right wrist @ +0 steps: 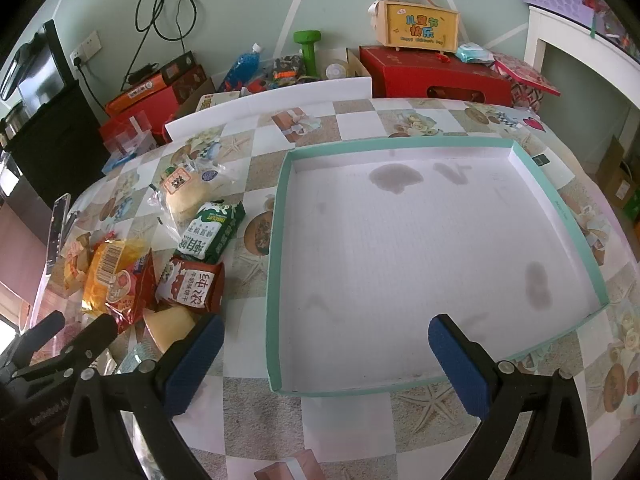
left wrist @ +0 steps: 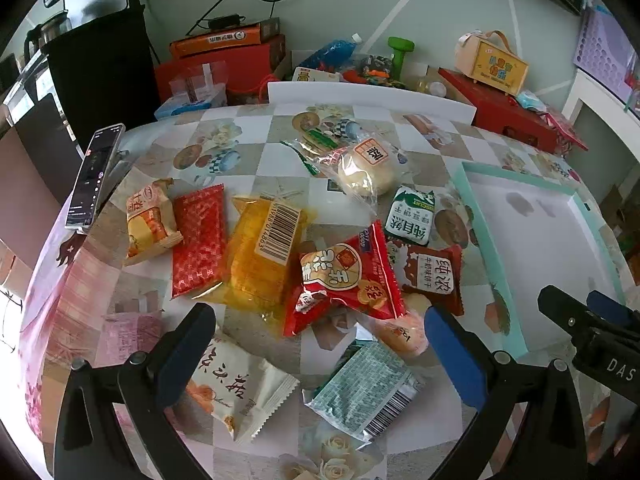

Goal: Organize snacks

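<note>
The counter (right wrist: pixel 360 432) is covered with a checked cloth showing flowers and starfish. On its right part lies a shallow tray (right wrist: pixel 276 240) with a mint-green rim and a white floor with some dark stains; nothing is in it. The snacks lie in a loose heap to the left of the tray, none touching it. Among them are a yellow pack (left wrist: pixel 260 252) with a barcode, a red pack (left wrist: pixel 198 240) just beside it, a red crisp bag (left wrist: pixel 344 280) that overlaps the yellow pack, a brown biscuit pack (left wrist: pixel 434 276), a green biscuit pack (left wrist: pixel 410 216), a bun (left wrist: pixel 366 172) in clear wrap, and a white pack (left wrist: pixel 236 388) and a silver pack (left wrist: pixel 364 392) closest to the left claw (left wrist: pixel 320 364). The left claw hangs above the heap, its jaws wide apart, holding nothing. The right claw (right wrist: pixel 324 364) hangs above the near edge of the tray, also wide apart and holding nothing. A phone (left wrist: pixel 94 176) stands at the left edge of the counter.
</note>
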### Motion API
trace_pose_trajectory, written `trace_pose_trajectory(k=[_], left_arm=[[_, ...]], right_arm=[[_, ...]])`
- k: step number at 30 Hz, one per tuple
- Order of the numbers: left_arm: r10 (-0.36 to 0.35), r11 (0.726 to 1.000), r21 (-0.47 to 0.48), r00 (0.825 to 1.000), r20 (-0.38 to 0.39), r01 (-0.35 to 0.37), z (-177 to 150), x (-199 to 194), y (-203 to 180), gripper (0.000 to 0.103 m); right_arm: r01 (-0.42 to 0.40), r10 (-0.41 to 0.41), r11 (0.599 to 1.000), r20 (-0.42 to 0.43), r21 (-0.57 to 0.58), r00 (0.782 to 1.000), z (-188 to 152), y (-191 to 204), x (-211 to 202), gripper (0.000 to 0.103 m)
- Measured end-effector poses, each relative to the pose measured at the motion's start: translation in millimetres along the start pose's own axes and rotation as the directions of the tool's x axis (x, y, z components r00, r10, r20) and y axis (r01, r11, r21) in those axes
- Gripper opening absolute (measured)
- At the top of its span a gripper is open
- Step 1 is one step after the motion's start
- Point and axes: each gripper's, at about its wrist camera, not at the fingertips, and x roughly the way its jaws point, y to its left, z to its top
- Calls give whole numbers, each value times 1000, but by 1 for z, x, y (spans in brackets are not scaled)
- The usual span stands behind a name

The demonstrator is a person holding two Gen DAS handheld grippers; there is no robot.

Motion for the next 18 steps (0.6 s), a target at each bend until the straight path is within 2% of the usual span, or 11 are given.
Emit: trace_pose_trajectory(k=[18], left_arm=[[25,999,-48,1000,17,-24,0,0,9,103]], right_arm=[[-5,5,1000,-5,5,1000,-1,0,2,103]])
